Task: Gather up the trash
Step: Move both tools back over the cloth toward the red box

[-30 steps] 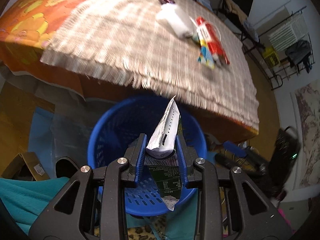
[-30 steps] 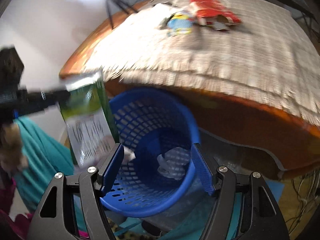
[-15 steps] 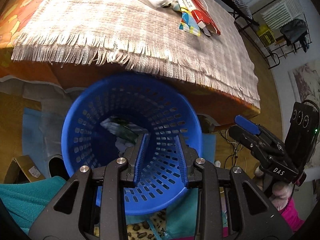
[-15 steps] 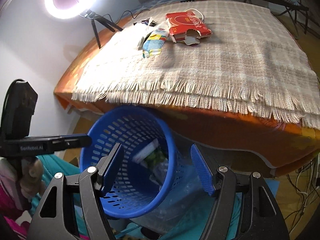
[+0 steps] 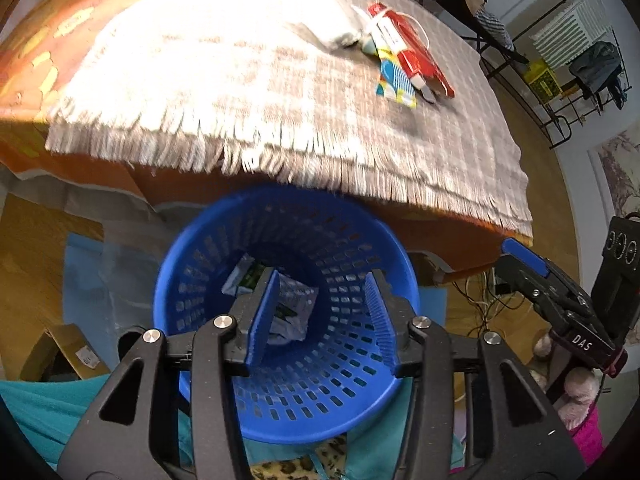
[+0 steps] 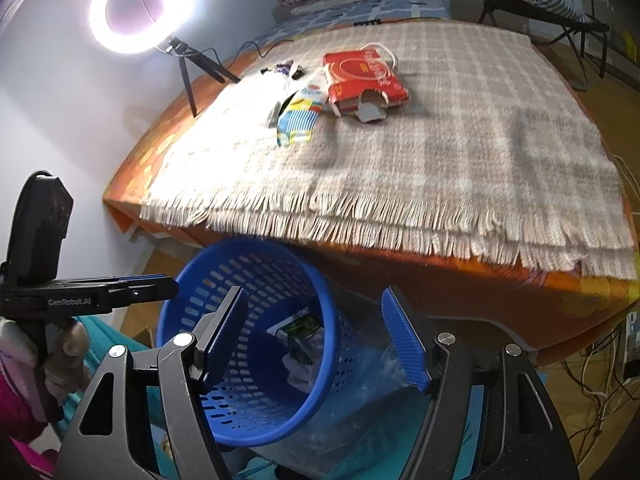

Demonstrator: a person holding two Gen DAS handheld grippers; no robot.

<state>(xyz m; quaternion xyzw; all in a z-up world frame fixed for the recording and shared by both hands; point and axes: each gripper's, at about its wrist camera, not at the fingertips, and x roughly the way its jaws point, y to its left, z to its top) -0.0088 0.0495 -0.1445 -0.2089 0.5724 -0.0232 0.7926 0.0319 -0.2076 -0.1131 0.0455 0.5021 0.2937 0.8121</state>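
Your basket [image 5: 372, 392] is glossy blue plastic, perforated all round. Over the desk lies a rough woven cloth [image 6: 460, 168] with a frayed fringe. The red carton [image 6: 362, 76] looks like smooth card — torn at one end. Your left tongs [image 5: 322, 318] carry ribbed blue pads on matt black plastic.

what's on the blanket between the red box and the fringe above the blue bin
Nothing: in the right wrist view, the checked woven blanket is bare from the red cardboard box to its fringe above the blue plastic basket.
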